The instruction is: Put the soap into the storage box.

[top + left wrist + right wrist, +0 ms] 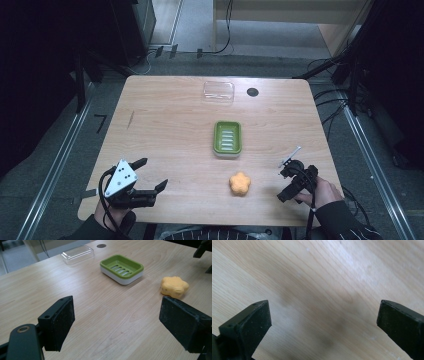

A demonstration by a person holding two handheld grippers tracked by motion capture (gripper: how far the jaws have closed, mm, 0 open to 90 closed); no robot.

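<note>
An orange flower-shaped soap (240,183) (174,286) lies on the wooden table (170,125) near its front edge. Behind it sits a green soap dish (227,138) (122,268) with a slotted insert and a white base. A clear plastic lid (218,92) (77,254) rests at the far side. My left gripper (150,175) (117,320) stands open at the front left, nothing between its jaws, pointing toward the soap and dish. My right gripper (286,180) (324,322) is at the front right, open over bare wood.
A dark round cable hole (252,92) (101,245) lies at the table's back, right of the lid. Cables and dark stands surround the table on the floor. A wooden panel stands beyond the far edge.
</note>
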